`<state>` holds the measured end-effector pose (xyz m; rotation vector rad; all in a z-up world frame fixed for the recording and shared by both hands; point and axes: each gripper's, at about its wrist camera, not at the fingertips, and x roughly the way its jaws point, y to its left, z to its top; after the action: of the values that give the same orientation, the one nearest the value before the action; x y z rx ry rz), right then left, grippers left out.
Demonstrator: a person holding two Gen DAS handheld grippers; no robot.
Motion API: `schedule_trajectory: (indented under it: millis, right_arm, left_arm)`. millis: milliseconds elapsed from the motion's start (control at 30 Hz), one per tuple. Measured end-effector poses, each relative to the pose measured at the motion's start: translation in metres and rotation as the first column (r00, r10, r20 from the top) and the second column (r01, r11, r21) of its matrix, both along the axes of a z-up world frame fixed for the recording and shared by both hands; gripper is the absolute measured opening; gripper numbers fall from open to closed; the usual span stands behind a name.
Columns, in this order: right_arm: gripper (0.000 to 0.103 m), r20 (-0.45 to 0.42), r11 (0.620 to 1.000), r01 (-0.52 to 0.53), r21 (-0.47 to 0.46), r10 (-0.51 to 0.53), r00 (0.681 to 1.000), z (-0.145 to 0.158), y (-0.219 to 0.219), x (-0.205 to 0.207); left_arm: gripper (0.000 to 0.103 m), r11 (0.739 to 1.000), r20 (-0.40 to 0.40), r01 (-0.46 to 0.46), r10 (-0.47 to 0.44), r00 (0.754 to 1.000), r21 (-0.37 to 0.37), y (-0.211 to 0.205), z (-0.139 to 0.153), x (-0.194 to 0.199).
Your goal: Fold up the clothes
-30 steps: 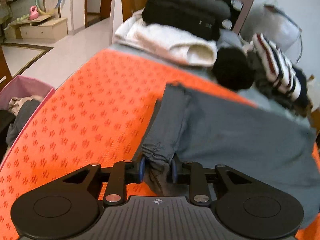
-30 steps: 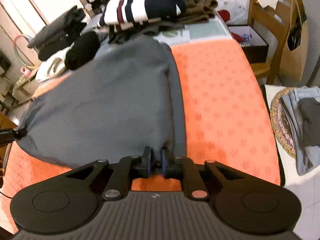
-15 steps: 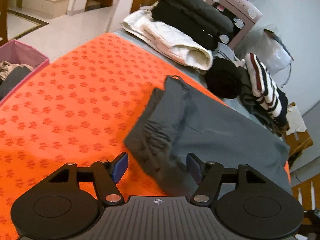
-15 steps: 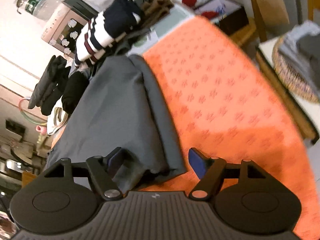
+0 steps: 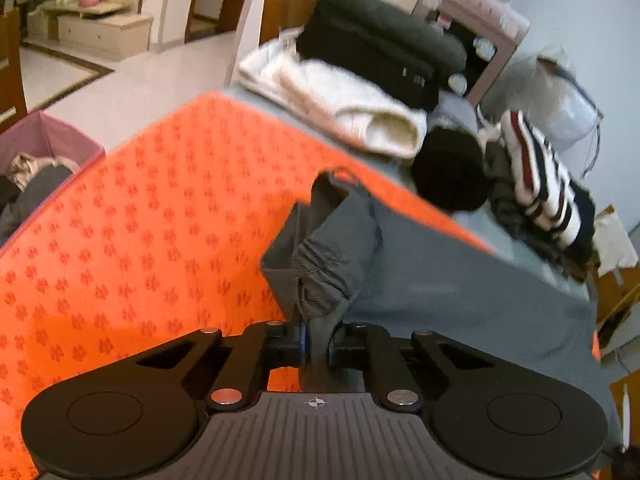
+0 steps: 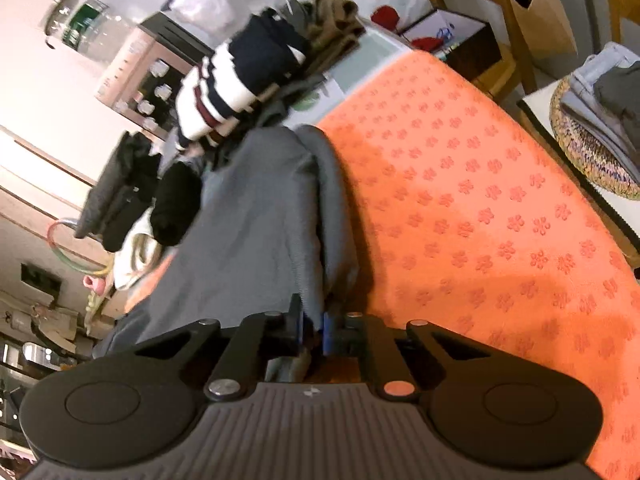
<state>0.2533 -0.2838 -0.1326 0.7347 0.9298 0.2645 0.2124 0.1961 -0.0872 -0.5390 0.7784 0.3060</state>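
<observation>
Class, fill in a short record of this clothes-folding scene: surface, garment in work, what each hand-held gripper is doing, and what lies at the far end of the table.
Surface: orange patterned cloth spread over the table
Garment in work: grey garment, sleeves folded in along both sides
Left hand-held gripper: jaws closing, grey fabric pinched between them
Right hand-held gripper: jaws closing, garment edge between them
Far end: white fleece, dark folded clothes, striped garment
Beside table: pink bin holding clothes
</observation>
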Motion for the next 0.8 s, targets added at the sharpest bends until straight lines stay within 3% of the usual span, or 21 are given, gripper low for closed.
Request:
schedule_trajectory:
  millis: [233,600,700,800]
  right_arm:
    - [0.009,0.015,0.999,0.011,0.034,-0.012,1.0,0.032,0.007,-0.061]
    - [0.009,-0.061,0.993,0.114,0.04,-0.111,0.992,0.025,0.024,-0.215]
    - [0.012,-0.061,0.993,0.115,-0.001,-0.115,0.992,0.016,0.03,-0.237]
    - [0.024,-0.069,0.994,0.086,-0.074,-0.091,0.993,0.008,0.032,-0.244]
  left_arm:
    - [0.011,0.999,-0.007,0.031,-0.031,1.0,-0.022,0.02,0.029,-0.017]
    - [0.012,0.975,-0.063,0.216,-0.219,0.974,-0.053,0.041,0.022,-0.076]
    - [0.016,0.967,-0.086,0.252,-0.253,0.964,-0.023,0.04,0.006,-0.084]
    - [0.029,0.967,-0.064,0.251,-0.248,0.967,0.042,0.043,-0.006,-0.092]
